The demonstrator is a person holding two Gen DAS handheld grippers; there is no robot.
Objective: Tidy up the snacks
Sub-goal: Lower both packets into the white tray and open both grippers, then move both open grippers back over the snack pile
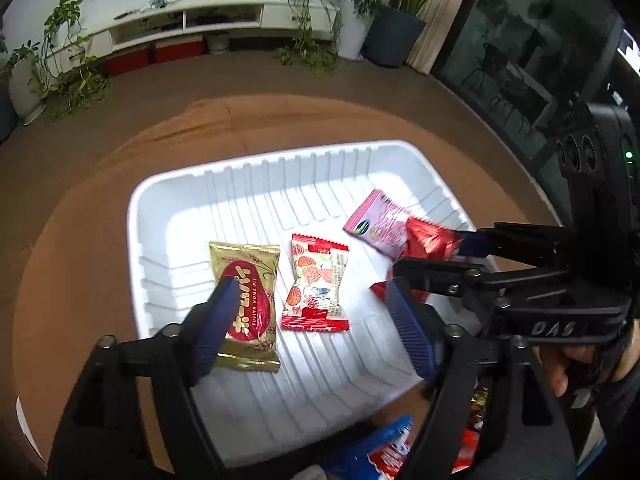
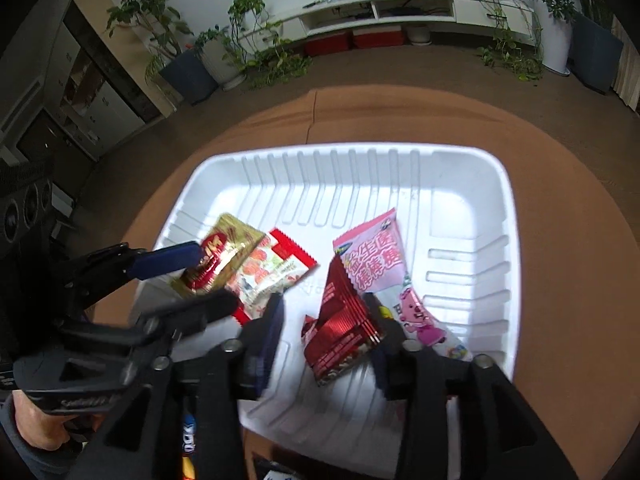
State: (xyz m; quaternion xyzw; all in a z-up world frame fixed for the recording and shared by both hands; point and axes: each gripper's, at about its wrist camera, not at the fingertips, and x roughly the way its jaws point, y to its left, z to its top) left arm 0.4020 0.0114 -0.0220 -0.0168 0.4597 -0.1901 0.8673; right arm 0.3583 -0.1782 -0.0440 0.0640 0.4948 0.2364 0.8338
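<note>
A white ribbed tray sits on a round brown table. In it lie a gold and red pie packet, a red and white candy packet, a pink packet and a shiny red packet. My left gripper is open above the gold and candy packets. My right gripper is open around the shiny red packet, which leans loose between its fingers.
More snack packets, blue and red, lie off the tray's near edge. The table drops off all round. Plants and a white cabinet stand far behind.
</note>
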